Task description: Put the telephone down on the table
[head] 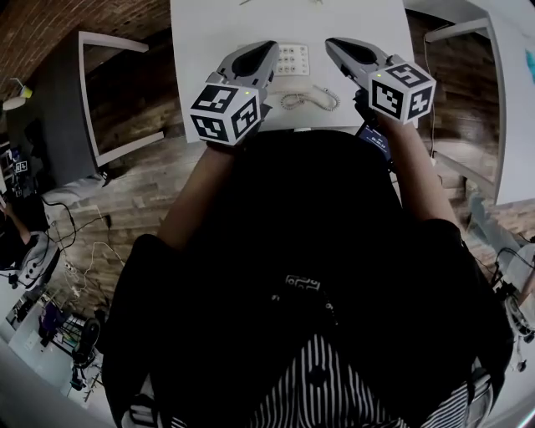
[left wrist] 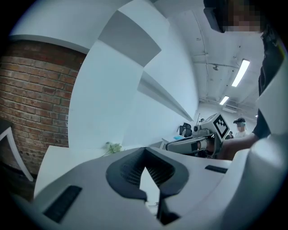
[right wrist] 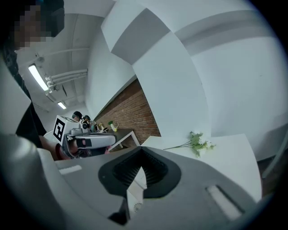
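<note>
A white telephone with a keypad lies on the white table near its front edge, and its coiled cord trails toward me. Whether the handset rests on it I cannot tell. My left gripper is held just left of the phone, my right gripper just right of it, both above the table edge and tilted upward. In the left gripper view the left gripper has its jaws shut with nothing between them. The right gripper looks the same in its own view.
A green sprig lies at the far end of the table. A white frame chair stands to the left on the wooden floor, and another white table to the right. A brick wall and distant people are behind.
</note>
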